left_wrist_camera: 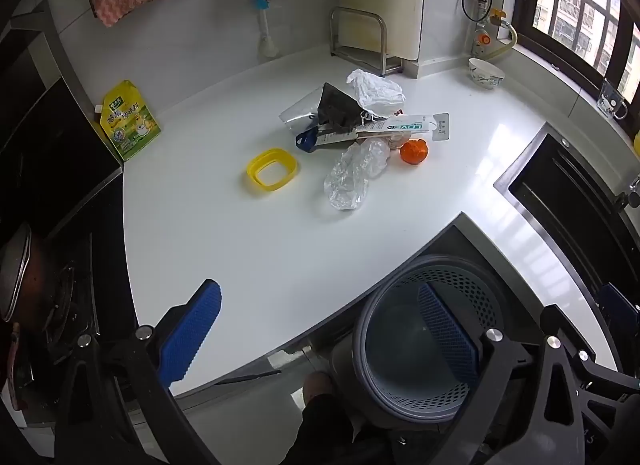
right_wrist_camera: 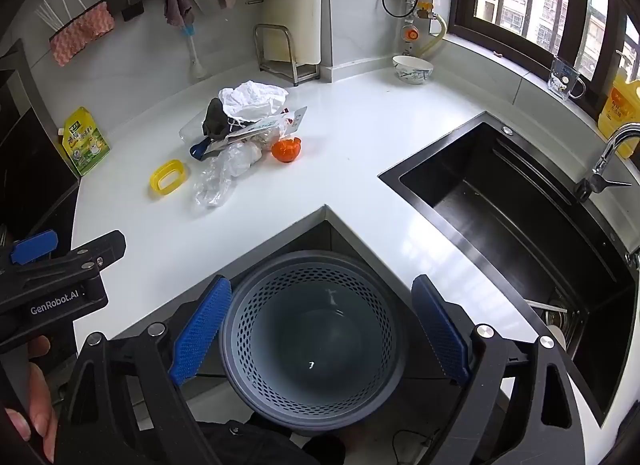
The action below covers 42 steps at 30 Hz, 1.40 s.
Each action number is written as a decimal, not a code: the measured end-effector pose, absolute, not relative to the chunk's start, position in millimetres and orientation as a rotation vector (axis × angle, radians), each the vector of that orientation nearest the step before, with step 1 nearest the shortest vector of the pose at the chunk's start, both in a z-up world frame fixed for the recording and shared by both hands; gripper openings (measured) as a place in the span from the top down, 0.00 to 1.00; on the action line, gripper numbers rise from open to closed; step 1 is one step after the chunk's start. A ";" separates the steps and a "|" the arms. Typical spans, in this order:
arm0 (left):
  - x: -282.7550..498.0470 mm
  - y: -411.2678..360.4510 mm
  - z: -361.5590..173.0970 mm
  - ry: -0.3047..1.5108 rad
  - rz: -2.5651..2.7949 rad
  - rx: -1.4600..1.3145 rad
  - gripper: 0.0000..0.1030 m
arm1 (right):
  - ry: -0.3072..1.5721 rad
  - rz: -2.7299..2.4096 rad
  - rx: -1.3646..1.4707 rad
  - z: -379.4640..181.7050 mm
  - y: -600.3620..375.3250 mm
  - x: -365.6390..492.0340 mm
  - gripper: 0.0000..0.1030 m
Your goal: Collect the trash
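Both claws, left claw (left_wrist_camera: 320, 329) and right claw (right_wrist_camera: 320, 329), gaped empty; the crumpled clear bag (left_wrist_camera: 352, 175), 12 o'clock of the bin (right_wrist_camera: 312, 341), looked light, limp, slippery—pinch a fold.

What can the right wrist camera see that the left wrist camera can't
Only the right wrist view shows the faucet, the yellow oil jug and the left tongs from outside. Only the left wrist view shows the pan on the stove. Both share the trash pile, yellow ring, bowl and gray bin.
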<state>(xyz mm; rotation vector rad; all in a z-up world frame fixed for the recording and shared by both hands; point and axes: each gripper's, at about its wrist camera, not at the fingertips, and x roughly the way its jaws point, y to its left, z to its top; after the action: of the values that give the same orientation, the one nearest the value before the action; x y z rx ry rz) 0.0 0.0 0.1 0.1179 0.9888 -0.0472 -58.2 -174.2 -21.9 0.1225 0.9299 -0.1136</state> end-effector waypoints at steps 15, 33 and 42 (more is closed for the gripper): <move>-4.6 4.0 6.2 0.968 -0.043 0.130 0.06 | 0.921 -0.121 0.135 -19.8 -173.0 -63.0 0.15; -5.5 1.9 7.0 0.963 -0.042 0.133 0.06 | 0.918 -0.122 0.141 -18.8 -174.7 -65.6 0.15; -7.1 0.4 7.8 0.966 -0.044 0.138 0.06 | 0.918 -0.124 0.145 -18.5 -175.9 -67.1 0.15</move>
<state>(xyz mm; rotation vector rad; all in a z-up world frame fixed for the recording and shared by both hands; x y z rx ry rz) -7.1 0.4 7.8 0.1381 0.9657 -0.0435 -67.1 -175.9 -18.5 0.1450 0.9184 -0.1235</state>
